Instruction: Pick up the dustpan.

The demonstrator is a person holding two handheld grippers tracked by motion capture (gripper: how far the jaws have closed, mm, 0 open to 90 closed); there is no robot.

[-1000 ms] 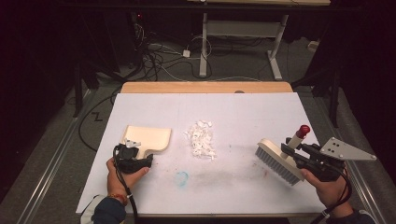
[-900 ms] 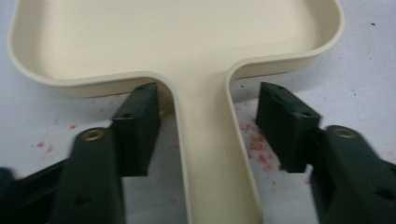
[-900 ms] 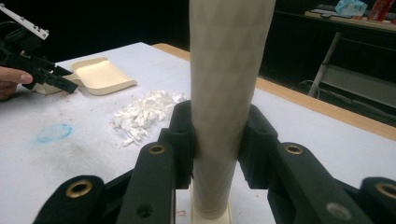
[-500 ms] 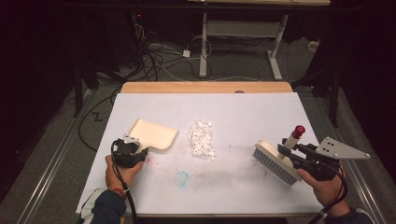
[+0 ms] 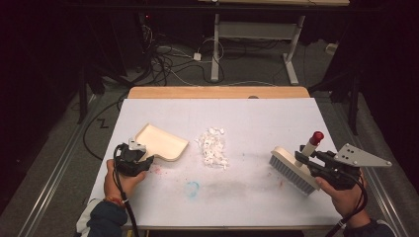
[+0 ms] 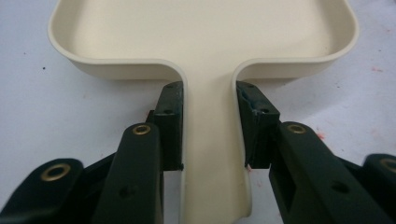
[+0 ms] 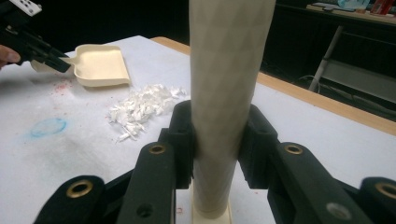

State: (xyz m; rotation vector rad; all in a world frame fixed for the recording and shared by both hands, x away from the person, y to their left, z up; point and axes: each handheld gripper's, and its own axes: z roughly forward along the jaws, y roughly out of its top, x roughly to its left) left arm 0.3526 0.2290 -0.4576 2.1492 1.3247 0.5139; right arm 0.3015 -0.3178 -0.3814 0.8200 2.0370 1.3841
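White sheeting covers the desk (image 5: pixel 257 197), with a strip of bare wood along its far edge and dark floor strewn with cables beyond. Nearest the person, a faint blue ring (image 5: pixel 192 187) and some reddish smudges mark the sheet.

At the near left, the left hand (image 5: pixel 118 178) holds the left claw (image 5: pixel 139 157), which is closed on the flat handle of a cream dustpan (image 5: pixel 162 142); in the left gripper view each jaw presses one side of that handle (image 6: pixel 210 140). The pan rests on the sheet, its open mouth turned toward the middle of the desk.

At the near right, the right hand (image 5: pixel 341 195) holds the right claw (image 5: pixel 302 159), clamped around the round cream handle of a brush (image 5: pixel 291 170). The right gripper view shows both jaws tight against the handle (image 7: pixel 224 93). The handle ends in a red tip (image 5: pixel 316 136), and the grey bristles point down toward the sheet; whether they touch it cannot be told.

Between the two tools, near the dustpan's mouth and well apart from the brush, lies a small heap of white paper scraps (image 5: pixel 213 147).
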